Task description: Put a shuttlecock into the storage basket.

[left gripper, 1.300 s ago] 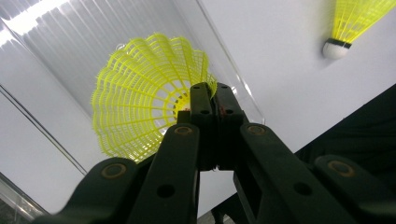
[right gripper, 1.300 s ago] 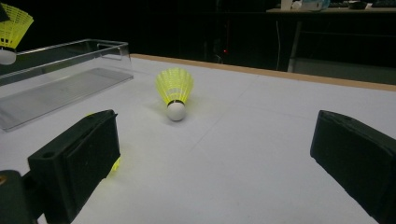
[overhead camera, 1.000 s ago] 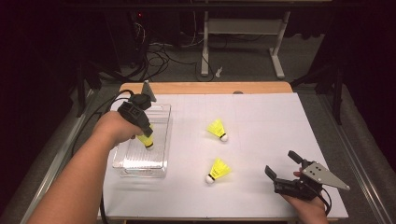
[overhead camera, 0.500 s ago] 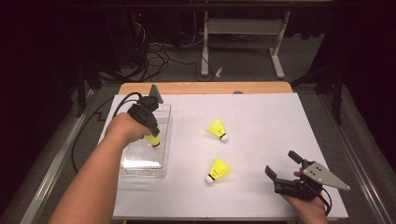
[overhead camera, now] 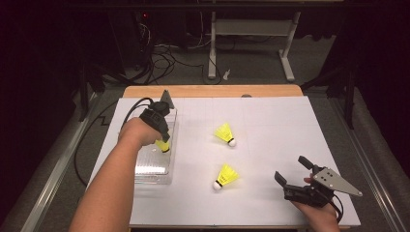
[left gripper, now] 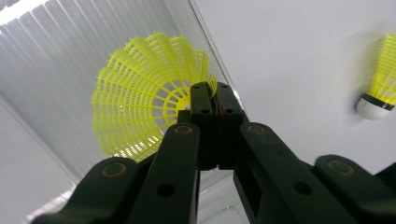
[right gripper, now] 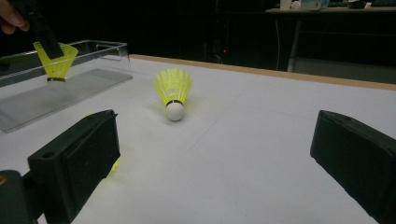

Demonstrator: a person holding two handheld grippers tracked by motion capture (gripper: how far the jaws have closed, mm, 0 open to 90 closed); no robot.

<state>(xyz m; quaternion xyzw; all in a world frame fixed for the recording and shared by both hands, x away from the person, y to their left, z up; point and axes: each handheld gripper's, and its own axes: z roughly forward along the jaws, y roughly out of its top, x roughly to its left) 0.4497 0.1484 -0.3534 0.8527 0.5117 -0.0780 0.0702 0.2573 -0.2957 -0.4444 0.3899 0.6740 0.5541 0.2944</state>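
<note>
My left gripper (overhead camera: 163, 138) is shut on the rim of a yellow shuttlecock (overhead camera: 164, 146), whose skirt (left gripper: 140, 107) fans out beyond the closed tips (left gripper: 212, 93). It hangs cork-down, low inside the clear plastic box (overhead camera: 153, 170); the right gripper view shows the same shuttlecock (right gripper: 56, 60) behind the box wall (right gripper: 100, 45). Two more yellow shuttlecocks lie on the white sheet, one at the middle (overhead camera: 226, 134) and one nearer me (overhead camera: 225, 176). My right gripper (overhead camera: 293, 170) rests open at the front right, jaws wide apart with nothing between them (right gripper: 215, 163), facing the middle shuttlecock (right gripper: 173, 91).
The white sheet (overhead camera: 270, 121) covers a wooden table whose edge (overhead camera: 208, 91) shows at the back. Cables and a metal stand (overhead camera: 251, 43) sit on the dark floor beyond. A cable trails from the left gripper off the table's left side.
My left gripper has carried the shuttlecock down and to the right, lower into the clear box. The right gripper and the two loose shuttlecocks have stayed put.
</note>
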